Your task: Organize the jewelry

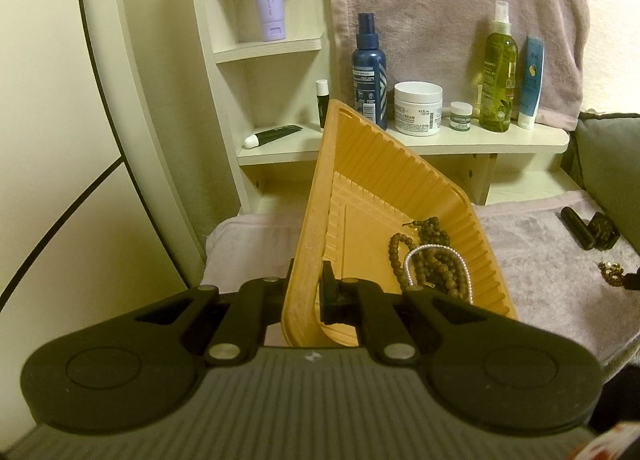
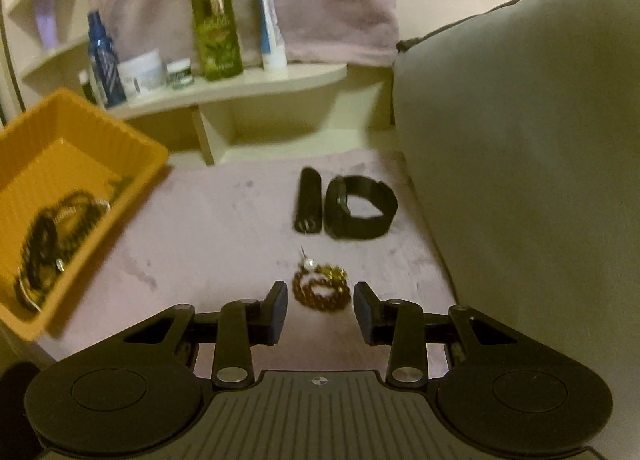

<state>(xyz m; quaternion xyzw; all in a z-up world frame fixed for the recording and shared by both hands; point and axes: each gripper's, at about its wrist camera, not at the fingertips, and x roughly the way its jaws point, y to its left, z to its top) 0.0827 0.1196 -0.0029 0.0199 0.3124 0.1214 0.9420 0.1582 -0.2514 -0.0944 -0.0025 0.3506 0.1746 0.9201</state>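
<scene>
From the left wrist view, our left gripper [image 1: 306,294] is clamped on the near wall of the ribbed orange plastic tray [image 1: 360,180], one finger outside and one inside, and the tray is tilted up off the pale pink plush cloth [image 1: 540,260]. Inside it, against the lower right wall, lies a string of dark brown wooden beads [image 1: 432,256] with a thin white pearl bracelet [image 1: 416,256] looped over it. On the cloth to the right lie two small black pieces [image 1: 590,233] and, nearer the edge, a gold beaded earring [image 1: 611,273]. Behind stands a cream wooden shelf [image 1: 480,138] carrying a dark blue spray bottle [image 1: 369,68], a white cream jar [image 1: 417,108] and a green spray bottle [image 1: 498,68].

From the right wrist view, our right gripper [image 2: 320,310] hovers low over the cloth with its fingers spread wide and holding nothing; the gold earring with its white pearl stud lies just beyond the gap between the fingertips. Farther on, a black cylinder-shaped case [image 2: 308,200] lies just beside a black looped watch band [image 2: 360,206]. The orange tray sits at the left, blurred, and a grey-green cushion [image 2: 520,140] rises along the right.
</scene>
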